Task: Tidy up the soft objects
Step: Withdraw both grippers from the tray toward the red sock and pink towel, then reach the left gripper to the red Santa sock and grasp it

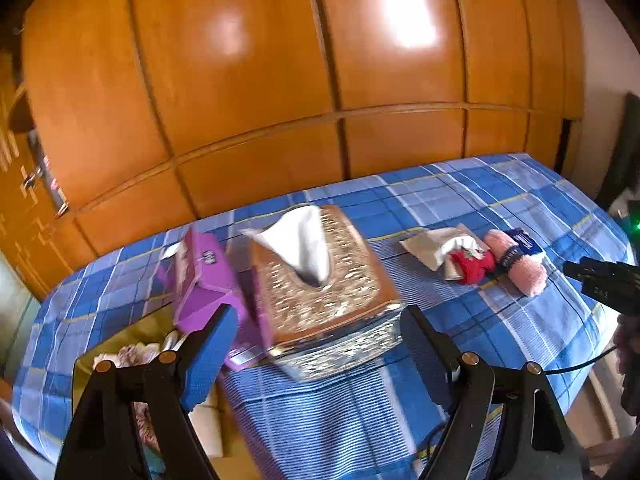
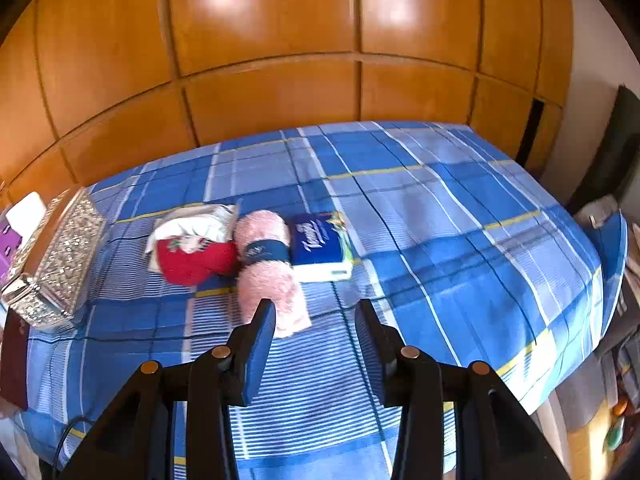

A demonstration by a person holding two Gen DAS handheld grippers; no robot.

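Where bed (image 2: 500, 240) lies bare, right hand-held gripper (image 2: 316, 316) agape.

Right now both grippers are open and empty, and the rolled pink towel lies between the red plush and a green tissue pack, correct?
One thing is off: the tissue pack is blue, not green, as the right wrist view shows. The rest holds: the left gripper and right gripper are open and empty, and the rolled pink towel lies between the red plush and that pack.

A blue plaid bedsheet (image 2: 440, 220) covers the bed. Behind it stands a glossy wooden wardrobe (image 1: 280, 80) with panelled doors. A white wall (image 2: 592, 60) shows at the right.
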